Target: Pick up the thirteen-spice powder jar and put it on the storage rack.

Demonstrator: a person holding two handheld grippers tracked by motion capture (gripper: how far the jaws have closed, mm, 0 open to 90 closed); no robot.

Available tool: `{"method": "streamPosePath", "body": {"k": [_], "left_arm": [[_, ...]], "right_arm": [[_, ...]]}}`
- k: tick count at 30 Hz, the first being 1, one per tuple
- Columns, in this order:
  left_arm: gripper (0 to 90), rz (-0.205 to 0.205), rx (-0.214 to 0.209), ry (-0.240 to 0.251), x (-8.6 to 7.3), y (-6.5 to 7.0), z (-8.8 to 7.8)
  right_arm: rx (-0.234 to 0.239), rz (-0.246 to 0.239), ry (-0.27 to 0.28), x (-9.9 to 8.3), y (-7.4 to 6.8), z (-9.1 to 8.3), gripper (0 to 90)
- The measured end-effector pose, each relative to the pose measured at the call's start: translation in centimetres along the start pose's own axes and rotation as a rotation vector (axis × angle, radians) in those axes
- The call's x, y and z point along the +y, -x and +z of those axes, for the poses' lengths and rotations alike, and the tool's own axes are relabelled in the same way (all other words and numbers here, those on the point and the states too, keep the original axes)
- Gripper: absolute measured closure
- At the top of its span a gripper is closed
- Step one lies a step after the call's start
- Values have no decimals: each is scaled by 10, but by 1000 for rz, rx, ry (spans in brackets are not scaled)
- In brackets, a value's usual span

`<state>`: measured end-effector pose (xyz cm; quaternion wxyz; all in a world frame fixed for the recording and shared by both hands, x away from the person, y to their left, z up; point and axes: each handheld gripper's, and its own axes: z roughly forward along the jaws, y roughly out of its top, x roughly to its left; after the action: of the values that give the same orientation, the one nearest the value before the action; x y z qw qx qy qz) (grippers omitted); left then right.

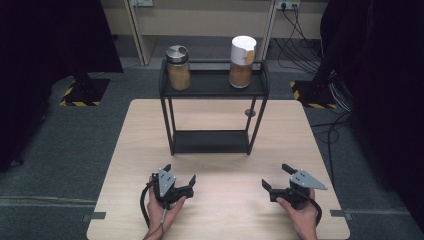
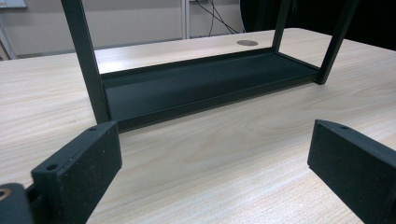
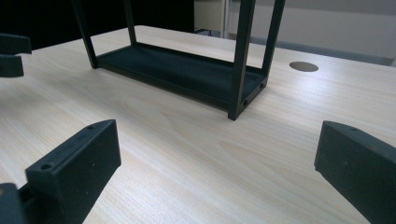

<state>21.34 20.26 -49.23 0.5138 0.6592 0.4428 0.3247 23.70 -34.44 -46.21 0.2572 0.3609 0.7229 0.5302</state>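
Jaws on both grippers stand wide apart, gripping nothing: the left gripper (image 1: 179, 178) and right gripper (image 1: 278, 177) rest low over the desk (image 1: 220, 210). Beyond them, one two-tier black rack (image 1: 212, 141) carries two jars, a metal-lidded jar (image 1: 178, 68) left, a white-capped jar (image 1: 242, 61) right.

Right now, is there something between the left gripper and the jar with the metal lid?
Nothing visible blocks it. The left gripper sits open low on the table; the metal-lidded jar stands on the rack's top shelf.
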Motion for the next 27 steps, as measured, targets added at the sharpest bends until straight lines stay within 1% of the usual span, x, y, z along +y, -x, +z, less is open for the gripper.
{"method": "streamPosePath", "body": {"k": [7, 19, 22, 27], "left_arm": [[23, 1, -1, 0, 0, 0, 0], [23, 2, -1, -2, 0, 0, 0], [23, 2, -1, -1, 0, 0, 0], [23, 3, -1, -2, 0, 0, 0]], "right_arm": [[-2, 1, -9, -2, -1, 2, 5], [-6, 27, -21, -9, 2, 5, 6], [-1, 35, -33, -10, 4, 7, 8], [2, 50, -21, -12, 6, 5, 12]]}}
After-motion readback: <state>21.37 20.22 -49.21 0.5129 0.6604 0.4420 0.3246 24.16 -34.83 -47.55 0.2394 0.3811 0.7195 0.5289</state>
